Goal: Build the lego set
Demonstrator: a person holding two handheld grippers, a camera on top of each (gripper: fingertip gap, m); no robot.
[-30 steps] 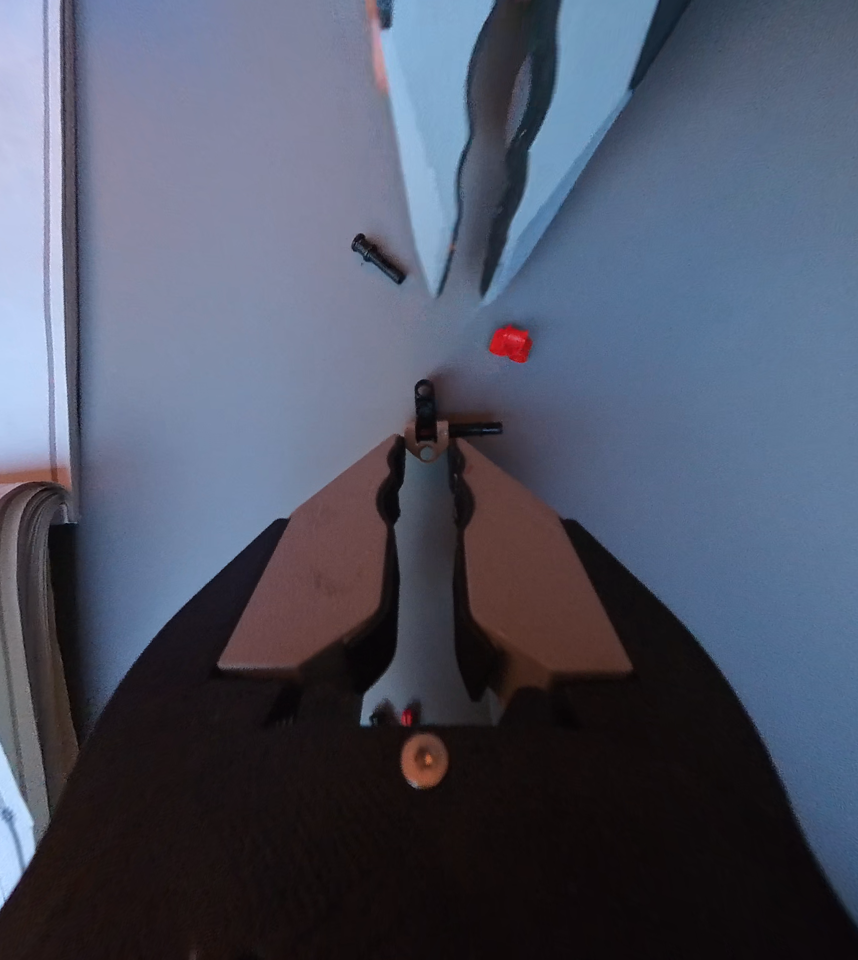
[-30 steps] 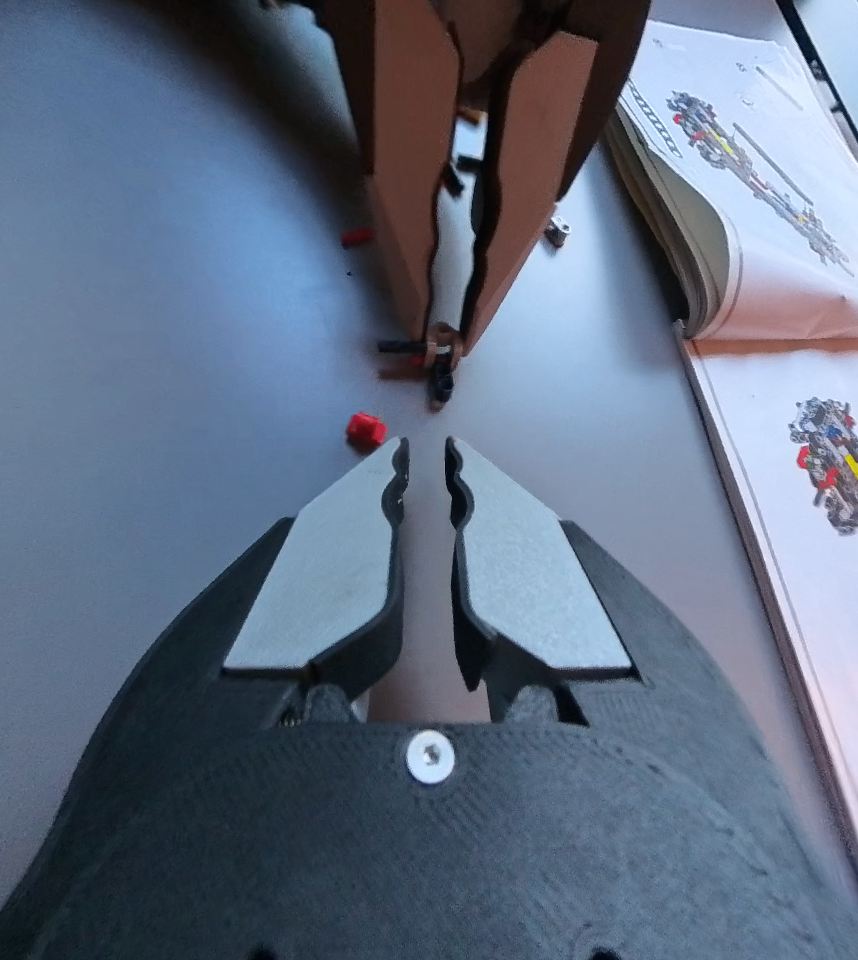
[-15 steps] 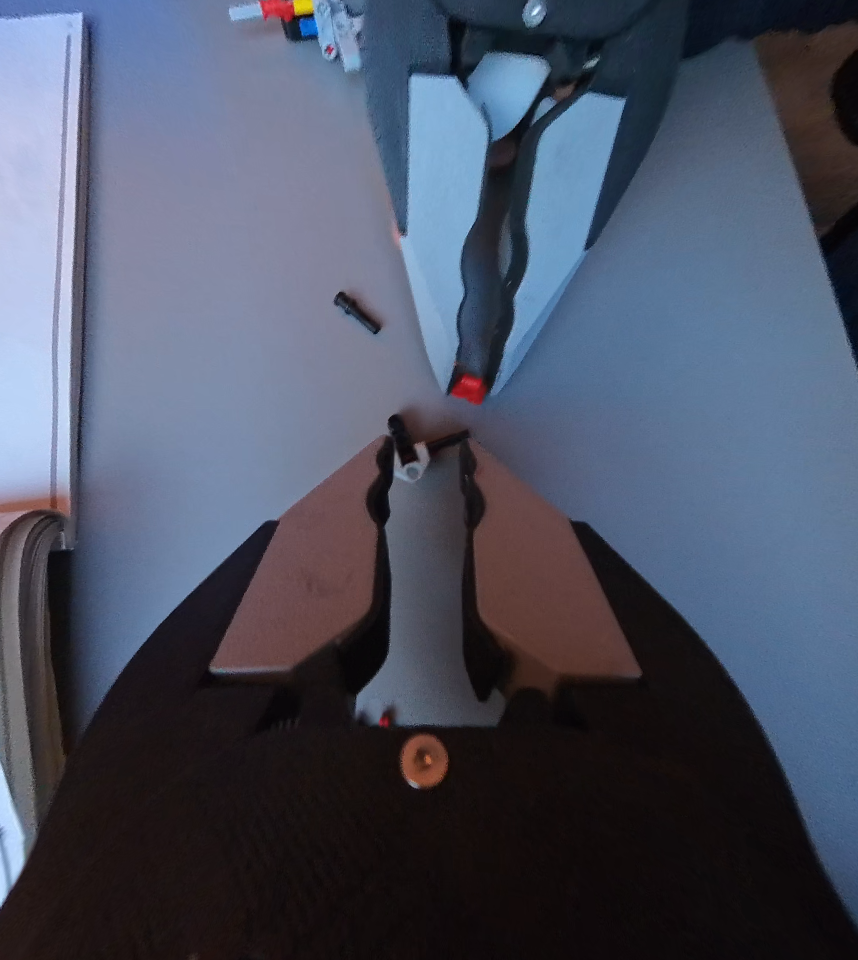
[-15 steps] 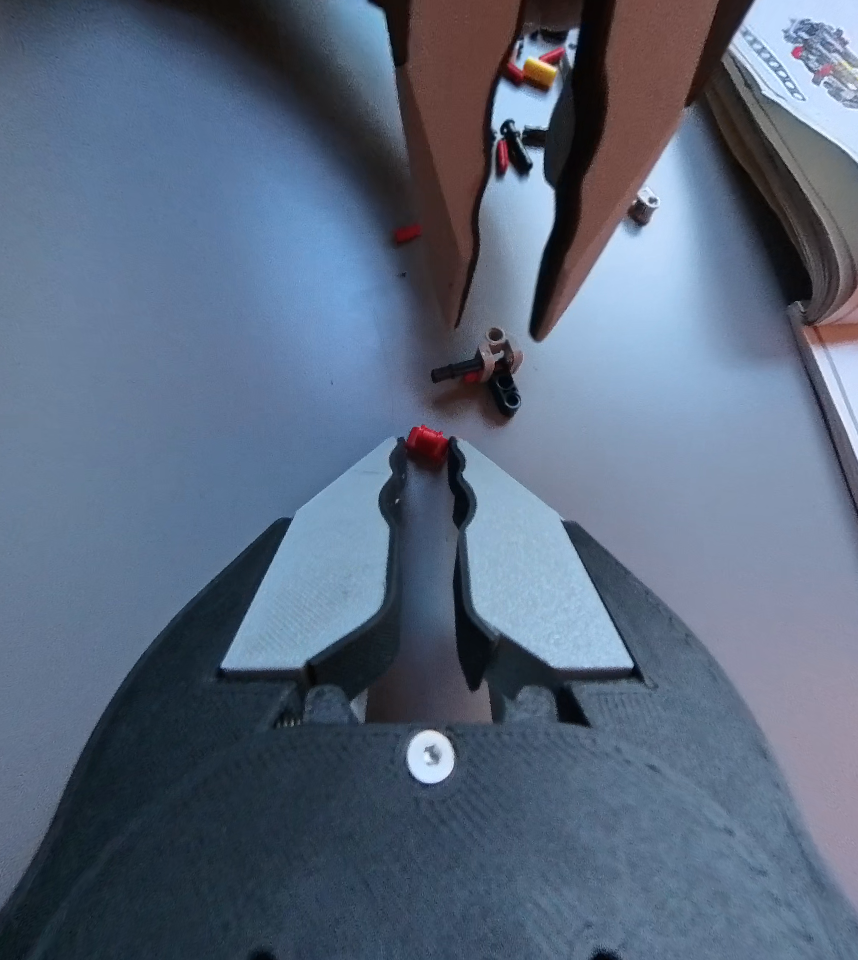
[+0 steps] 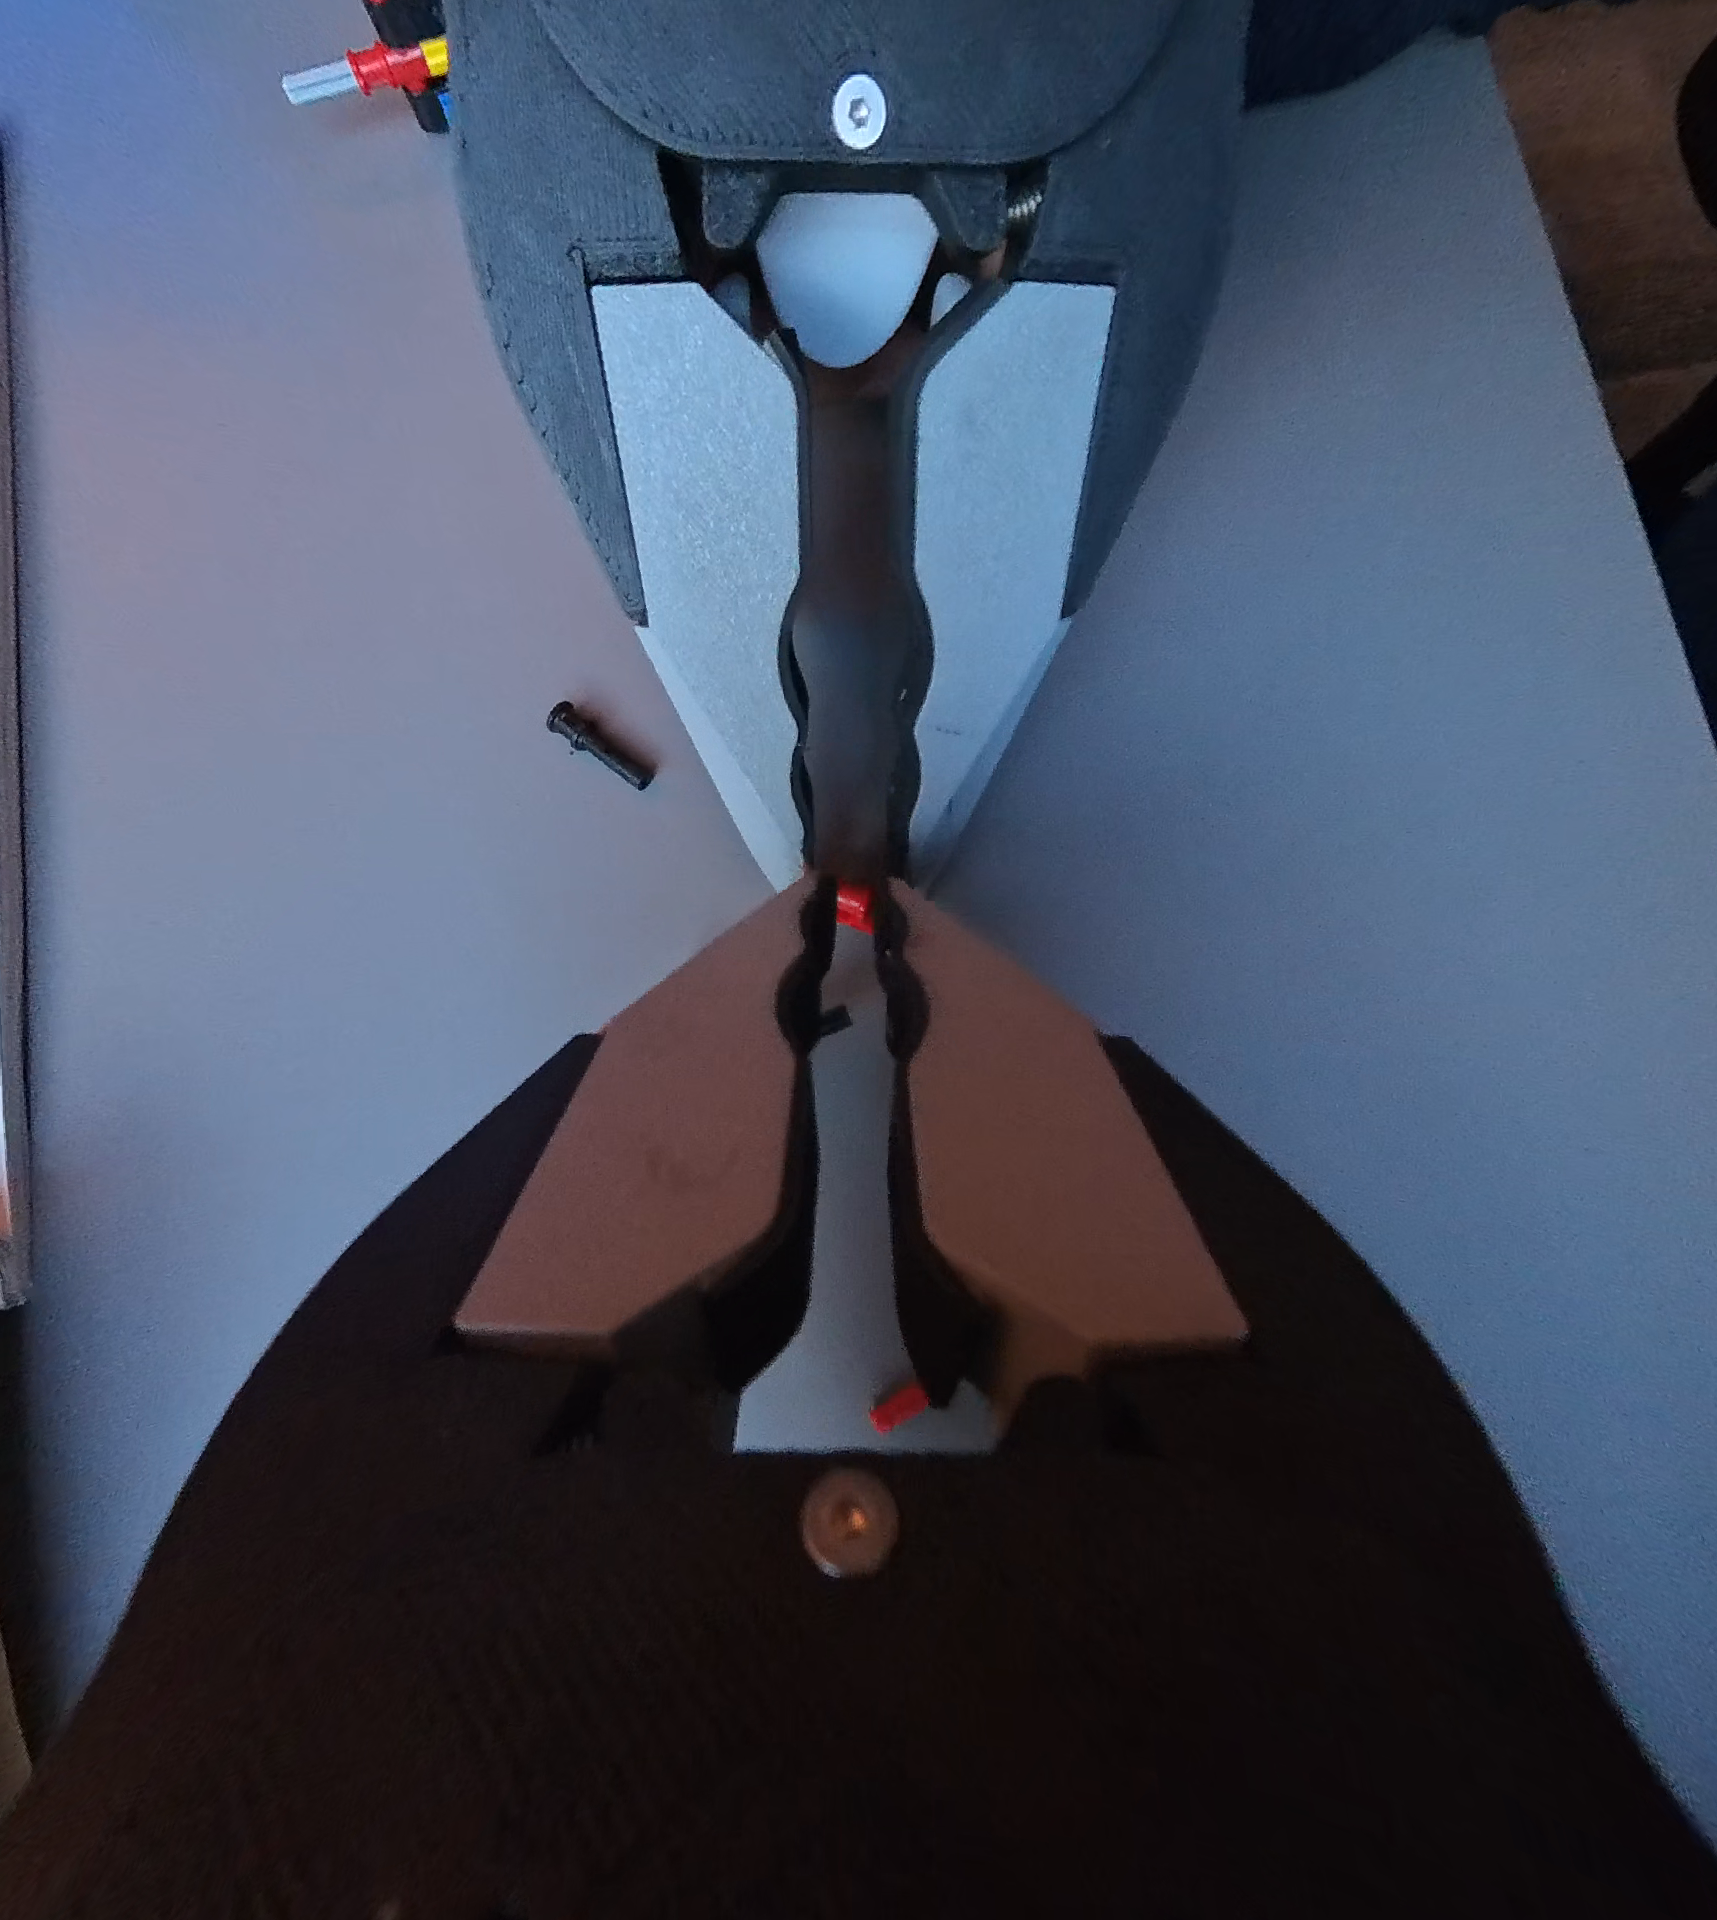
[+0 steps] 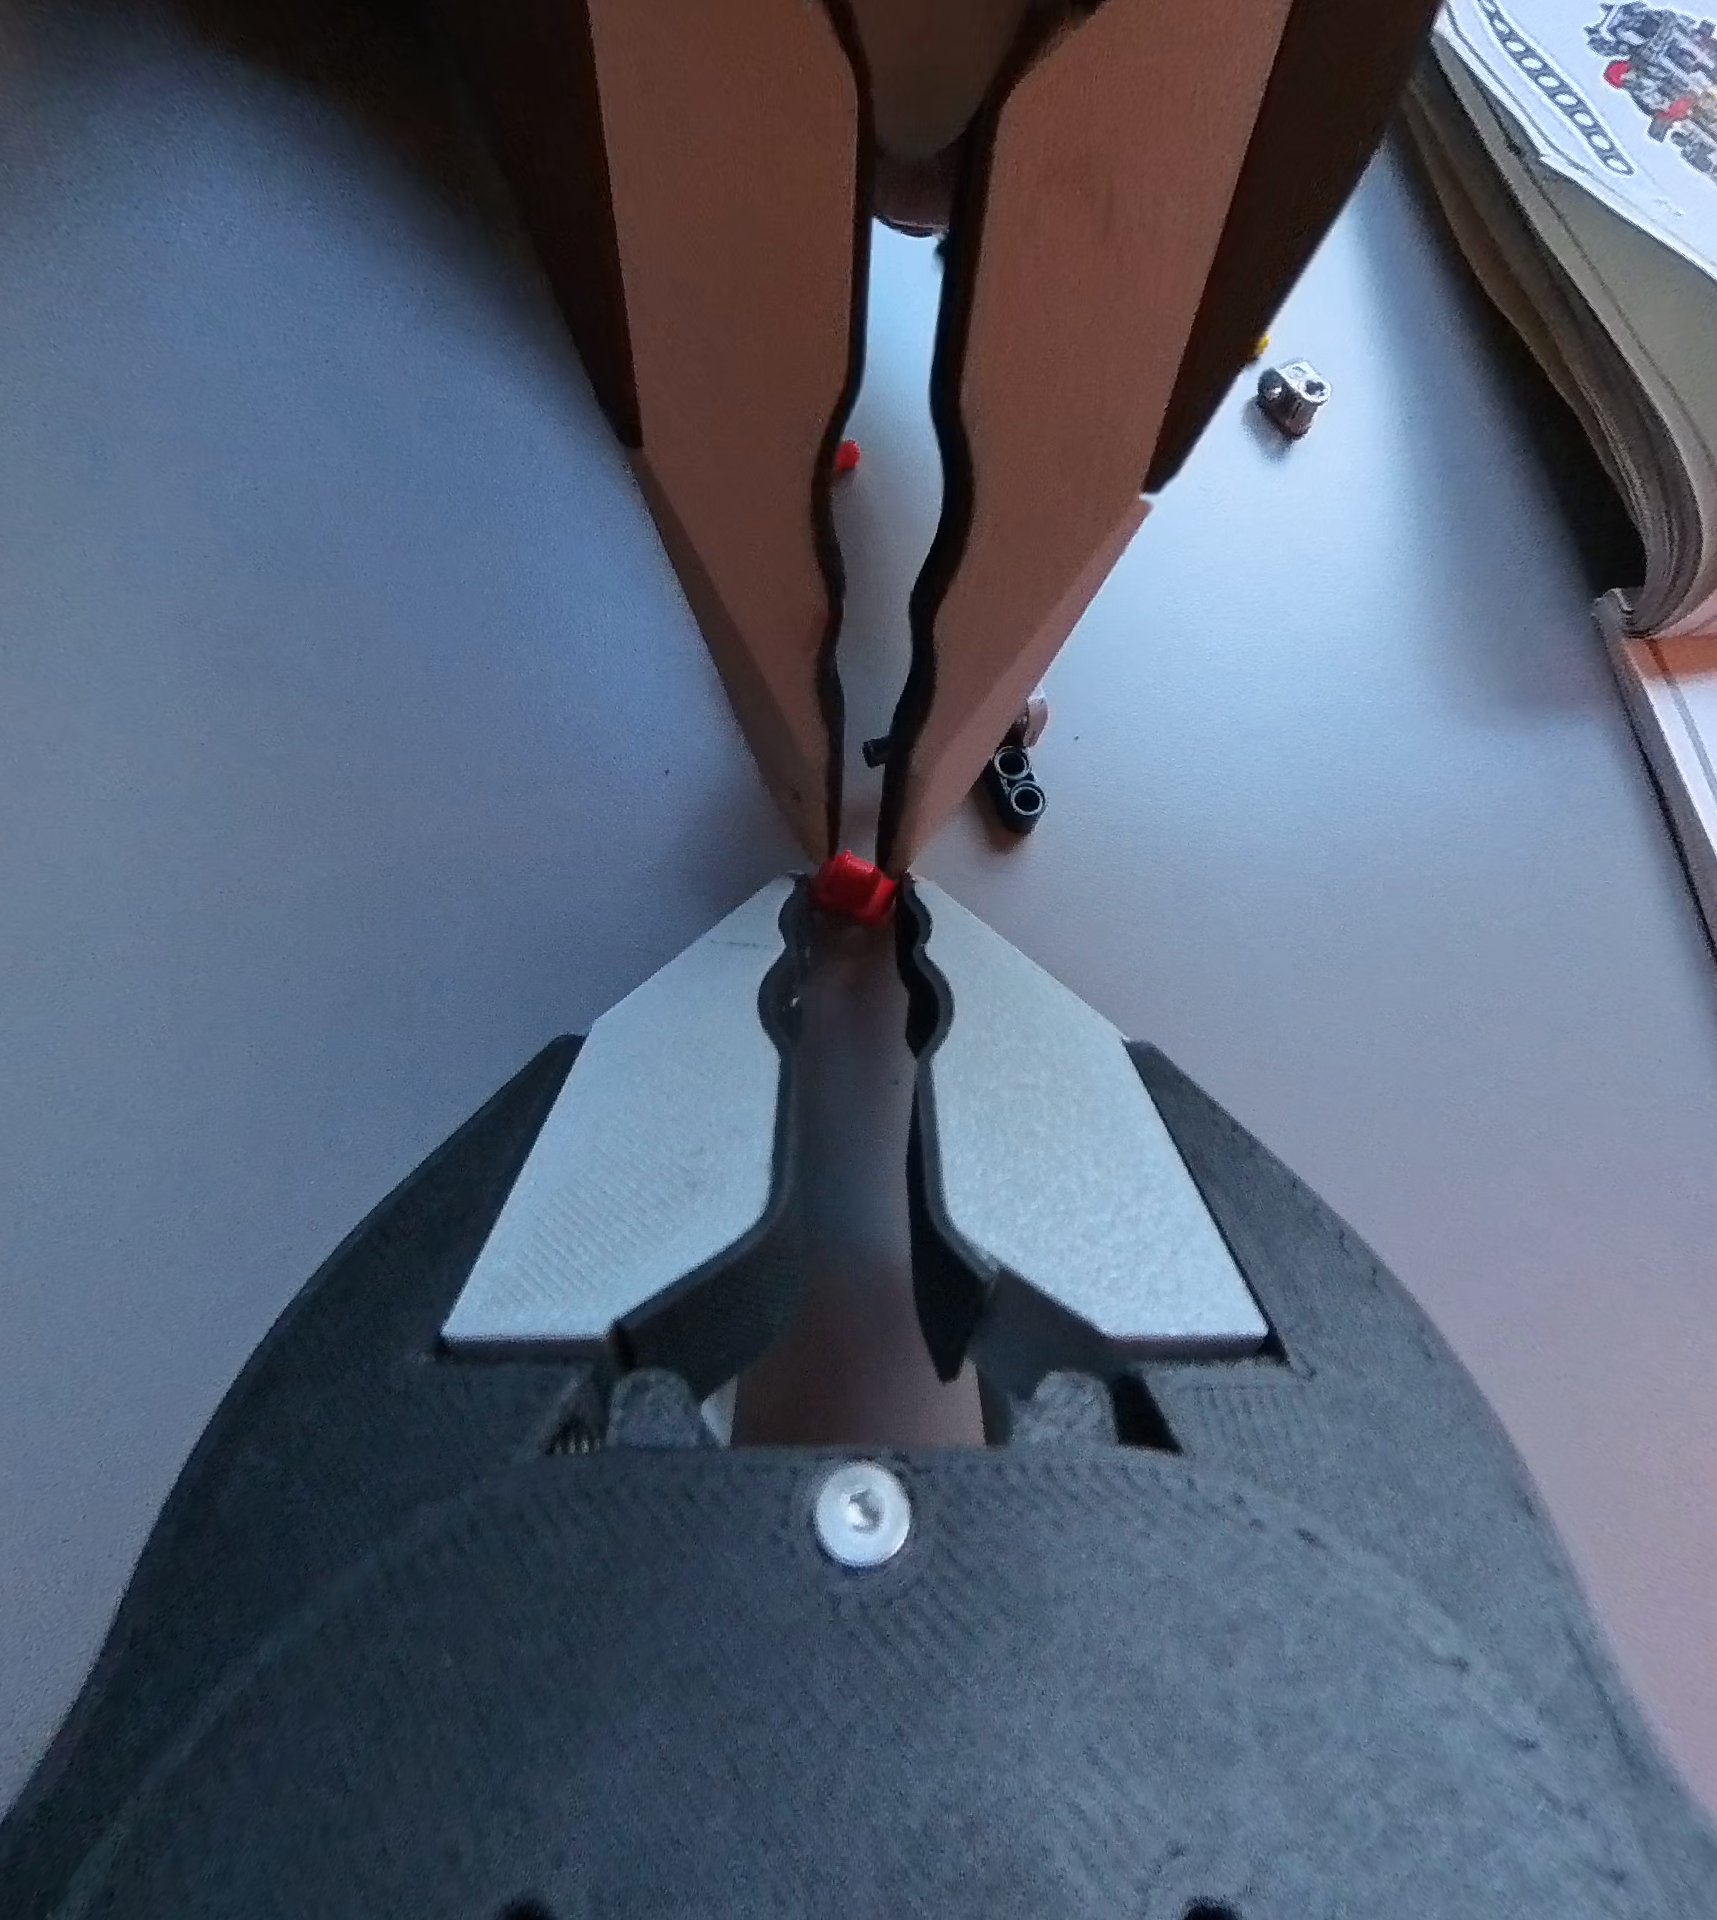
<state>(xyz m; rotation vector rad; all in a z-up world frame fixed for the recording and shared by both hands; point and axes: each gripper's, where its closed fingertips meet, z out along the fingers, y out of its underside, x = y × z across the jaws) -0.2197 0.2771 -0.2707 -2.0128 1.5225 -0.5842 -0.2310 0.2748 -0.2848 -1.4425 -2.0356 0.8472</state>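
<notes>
My right gripper (image 6: 852, 902) is shut on a small red plastic piece (image 6: 852, 888) held crosswise at its fingertips. My left gripper (image 5: 852, 920) meets it tip to tip. Its brown fingers (image 5: 688, 1091) have closed to a narrow gap, and the red piece (image 5: 852, 902) sits pinched between their tips. The left gripper also shows in the right wrist view (image 6: 859, 836), coming down from the top. A small tan and black assembly (image 6: 1018, 781) lies on the grey table (image 6: 210, 727) just beside the left fingers, held by neither gripper.
A loose black pin (image 5: 599, 746) lies left of the grippers. A small red pin (image 5: 895, 1408) lies under my left gripper. A grey connector (image 6: 1295, 400) and an open instruction booklet (image 6: 1664, 364) lie to the right. Coloured parts (image 5: 376, 73) lie at the far side. The table edge (image 5: 1560, 436) runs close by. The grippers are tip to tip, or close to it.
My left gripper opened and let go of the tan and black assembly, which now lies on the table. My right gripper took the red piece and brought it up. The left fingers closed on it.
</notes>
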